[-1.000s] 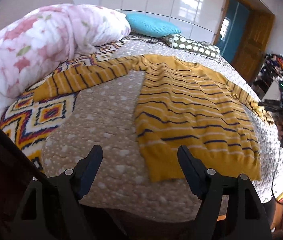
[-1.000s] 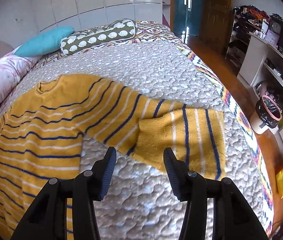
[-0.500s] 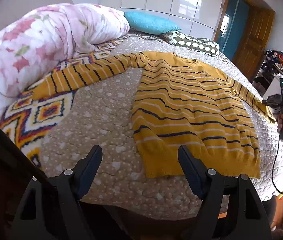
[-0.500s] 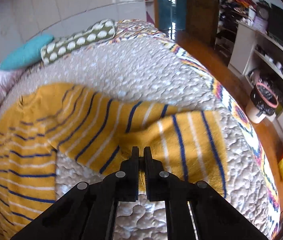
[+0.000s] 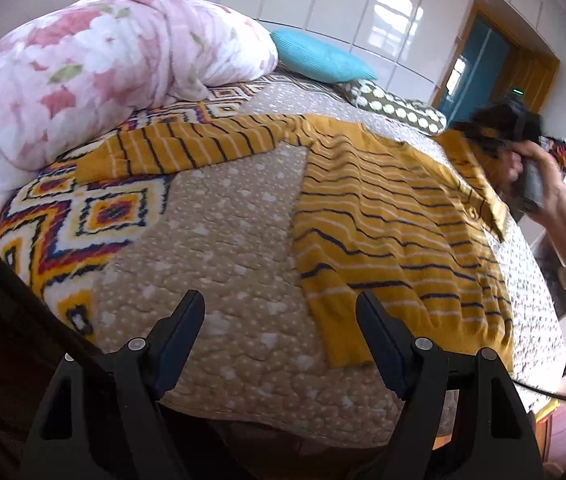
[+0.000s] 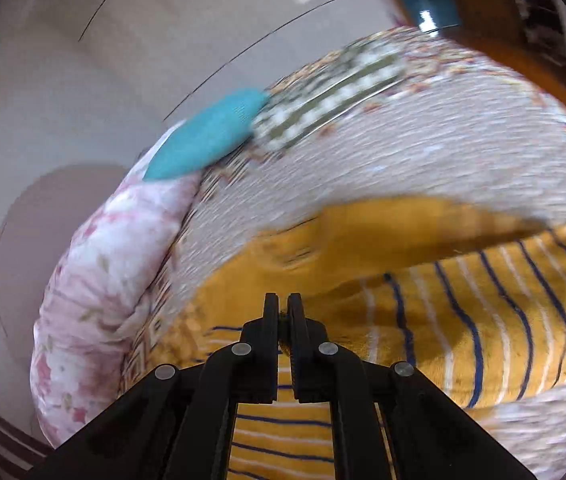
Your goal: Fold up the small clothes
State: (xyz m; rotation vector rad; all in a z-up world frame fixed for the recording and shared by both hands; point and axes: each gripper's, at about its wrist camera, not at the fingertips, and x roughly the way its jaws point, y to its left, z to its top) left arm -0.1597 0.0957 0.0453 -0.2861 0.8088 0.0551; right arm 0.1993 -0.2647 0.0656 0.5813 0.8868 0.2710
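Note:
A mustard-yellow sweater (image 5: 387, 232) with navy and white stripes lies spread on the bed, one sleeve (image 5: 187, 148) stretched out to the left. My left gripper (image 5: 281, 312) hovers open above the quilt, just left of the sweater's bottom hem. My right gripper (image 6: 283, 308) is shut on the cuff of the other sleeve (image 6: 483, 312) and holds it lifted over the sweater's body; the sleeve curves away to the right, blurred. In the left wrist view a hand carries that gripper (image 5: 511, 132) at the far right, with the sleeve (image 5: 479, 184) hanging from it.
The bed has a beige quilt (image 5: 219, 240) over a zigzag blanket (image 5: 83, 216). A rolled pink floral duvet (image 5: 83, 68) lies along the left side. A teal pillow (image 5: 323, 60) and a spotted bolster (image 5: 395, 108) sit at the head. A doorway (image 5: 471, 68) stands beyond.
My right gripper shut on the sleeve cuff, then lifted it and swung it left over the sweater's body. My left gripper drifted slightly and stayed open.

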